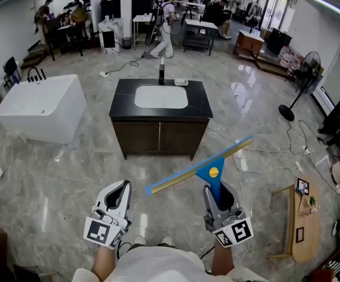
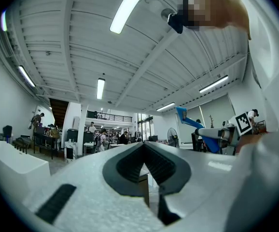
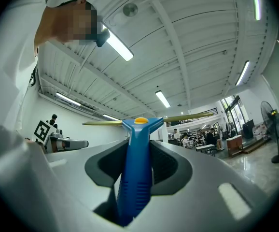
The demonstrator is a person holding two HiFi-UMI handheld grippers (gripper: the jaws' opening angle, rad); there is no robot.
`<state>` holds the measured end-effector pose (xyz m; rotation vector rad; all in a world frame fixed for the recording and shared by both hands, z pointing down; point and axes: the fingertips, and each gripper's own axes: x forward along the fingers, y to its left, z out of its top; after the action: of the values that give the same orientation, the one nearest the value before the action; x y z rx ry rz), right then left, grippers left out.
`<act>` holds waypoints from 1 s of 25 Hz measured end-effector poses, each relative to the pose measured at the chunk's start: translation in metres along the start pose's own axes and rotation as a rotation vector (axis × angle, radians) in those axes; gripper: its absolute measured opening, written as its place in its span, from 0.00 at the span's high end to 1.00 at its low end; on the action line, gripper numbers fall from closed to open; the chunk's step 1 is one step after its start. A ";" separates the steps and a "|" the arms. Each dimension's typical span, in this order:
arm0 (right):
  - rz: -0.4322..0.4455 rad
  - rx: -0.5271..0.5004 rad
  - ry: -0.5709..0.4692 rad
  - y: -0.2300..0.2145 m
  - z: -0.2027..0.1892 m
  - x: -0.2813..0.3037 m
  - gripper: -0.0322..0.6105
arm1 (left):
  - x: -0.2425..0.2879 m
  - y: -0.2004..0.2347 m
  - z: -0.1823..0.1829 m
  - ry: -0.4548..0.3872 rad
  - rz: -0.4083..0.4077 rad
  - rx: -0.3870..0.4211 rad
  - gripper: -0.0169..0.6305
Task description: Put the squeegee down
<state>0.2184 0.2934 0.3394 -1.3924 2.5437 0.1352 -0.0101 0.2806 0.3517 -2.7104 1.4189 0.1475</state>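
My right gripper [image 1: 218, 194] is shut on the blue handle of the squeegee [image 1: 212, 177], low in the head view, right of middle. The squeegee's long yellowish blade [image 1: 199, 164] runs slantwise, its right end higher, above the grey floor in front of the sink cabinet. The right gripper view shows the blue handle [image 3: 136, 173] clamped between the pads, with the blade across the top. My left gripper [image 1: 121, 188] hangs to the left at about the same height, jaws together and empty. Its own view shows the tips [image 2: 143, 146] meeting, and the squeegee [image 2: 188, 120] off to the right.
A dark cabinet [image 1: 160, 135] with a black top and white basin stands straight ahead. A white bathtub [image 1: 39, 107] is at the left, a low wooden bench [image 1: 303, 223] at the right and a standing fan [image 1: 302, 80] behind it. Cables trail over the floor, and people work at tables far back.
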 end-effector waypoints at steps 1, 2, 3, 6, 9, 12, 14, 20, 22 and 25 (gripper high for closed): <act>0.000 0.004 0.004 -0.004 -0.002 0.000 0.72 | 0.003 -0.001 -0.003 0.005 0.003 -0.003 0.97; 0.000 0.008 0.008 -0.009 -0.004 -0.001 0.72 | 0.006 -0.003 -0.005 0.011 0.006 -0.005 0.97; 0.001 0.011 0.011 -0.014 -0.005 -0.001 0.72 | 0.009 -0.004 -0.008 0.017 0.009 -0.008 0.97; 0.003 0.015 0.018 -0.030 -0.009 -0.001 0.72 | 0.024 -0.009 -0.015 0.025 0.013 -0.011 0.97; 0.006 0.011 0.019 -0.047 -0.009 0.001 0.72 | 0.041 -0.014 -0.016 0.024 0.013 -0.008 0.97; 0.005 0.007 0.011 -0.064 -0.008 0.003 0.72 | 0.058 -0.018 -0.017 0.018 0.009 0.001 0.97; -0.002 0.008 0.009 -0.074 -0.011 0.008 0.72 | 0.069 -0.018 -0.021 0.018 0.005 0.003 0.97; -0.003 0.022 0.018 -0.092 -0.024 0.036 0.72 | 0.097 -0.002 -0.030 0.032 0.003 -0.005 0.97; -0.001 0.023 0.023 -0.097 -0.030 0.050 0.72 | 0.110 0.010 -0.035 0.035 0.002 -0.012 0.97; -0.008 0.023 0.029 -0.106 -0.041 0.079 0.72 | 0.133 0.034 -0.044 0.036 -0.014 -0.019 0.97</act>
<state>0.2595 0.1636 0.3629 -1.4058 2.5552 0.0851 0.0400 0.1479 0.3779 -2.7505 1.4148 0.1128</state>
